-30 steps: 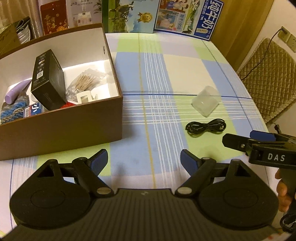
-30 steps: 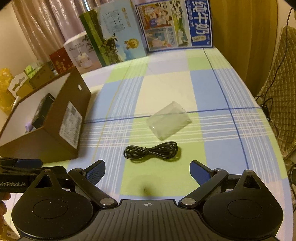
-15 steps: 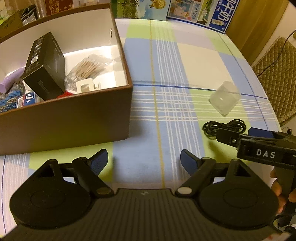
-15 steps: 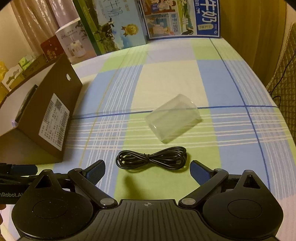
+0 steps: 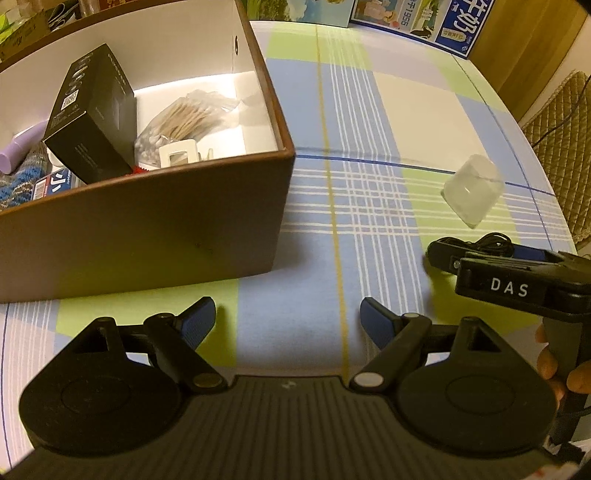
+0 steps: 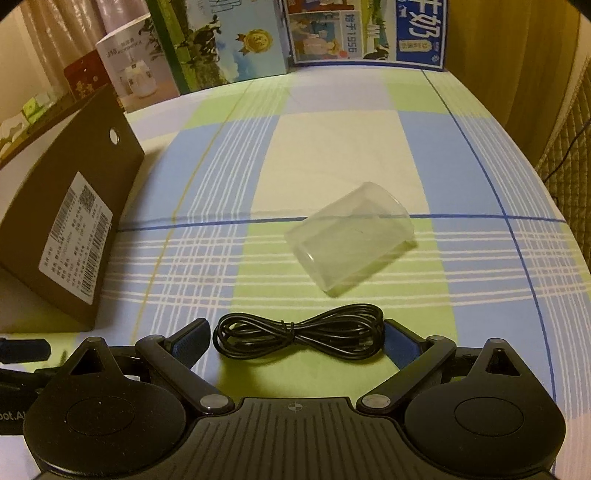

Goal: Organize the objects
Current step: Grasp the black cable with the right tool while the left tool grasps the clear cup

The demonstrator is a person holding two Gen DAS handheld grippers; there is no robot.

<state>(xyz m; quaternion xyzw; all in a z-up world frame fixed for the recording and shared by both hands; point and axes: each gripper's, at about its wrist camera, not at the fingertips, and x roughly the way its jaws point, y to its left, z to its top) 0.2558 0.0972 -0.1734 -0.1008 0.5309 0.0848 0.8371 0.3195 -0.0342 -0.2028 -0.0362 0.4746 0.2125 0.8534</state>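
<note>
My right gripper is spread wide, with one coiled black cable lying on the tablecloth between its two blue pads; neither pad presses it, though the right pad looks to be just at the coil's end. In the left view the same gripper enters from 3 o'clock and covers most of the cable. My left gripper is also wide open and holds nothing; only bare cloth lies between its pads. One clear plastic cup lies on its side at 12 o'clock from the cable, near but apart from it, with nothing between the two. One brown box stands at 11 o'clock from my left gripper; its near wall blocks the lower part of the contents from view. Inside it I count one black carton leaning tilted, one bag of cotton swabs, one white clip, one purple item at the left edge, one knitted piece and one small printed pack. In the right view the box sits at 9 o'clock, showing one shipping label and one round hole. Printed cartons line the far edge at 12 o'clock, and one quilted chair stands at 3 o'clock off the table.
</note>
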